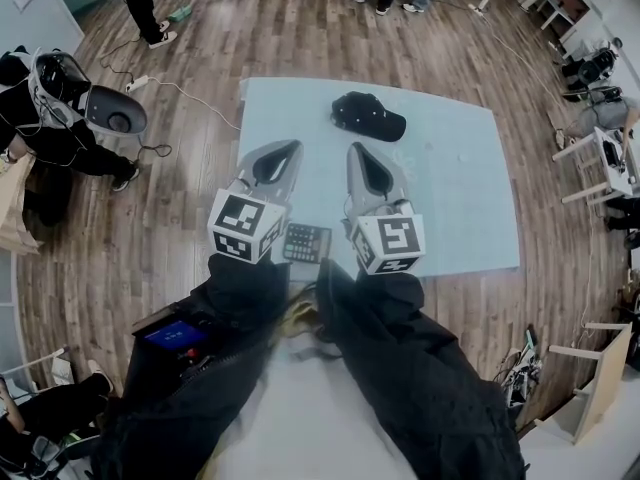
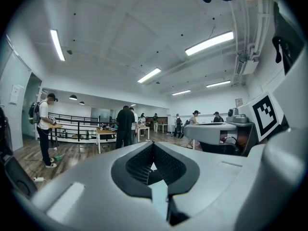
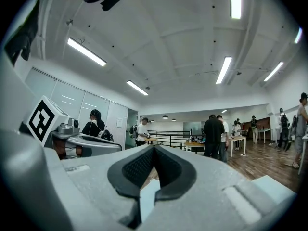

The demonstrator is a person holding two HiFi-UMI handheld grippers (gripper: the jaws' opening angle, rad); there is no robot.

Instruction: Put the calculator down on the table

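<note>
Seemingly down: calculator (image 1: 306, 242) on table (image 1: 450, 168) | left gripper (image 1: 288, 150), right gripper (image 1: 360, 152) pinched together, empty | keep your claws clear of it

The left gripper (image 1: 287, 151) and right gripper (image 1: 358, 152) are held level, side by side and pointed forward. The jaws of each are closed together, with nothing gripped between them. Both forearms are covered by dark sleeves (image 1: 243, 290).

You stand on a wood-plank floor (image 1: 180, 198). Strip lights (image 2: 209, 42) cross the white ceiling (image 2: 120, 23), and a black railing (image 2: 77, 121) and small white tables (image 1: 600, 163) line the room's edges.
</note>
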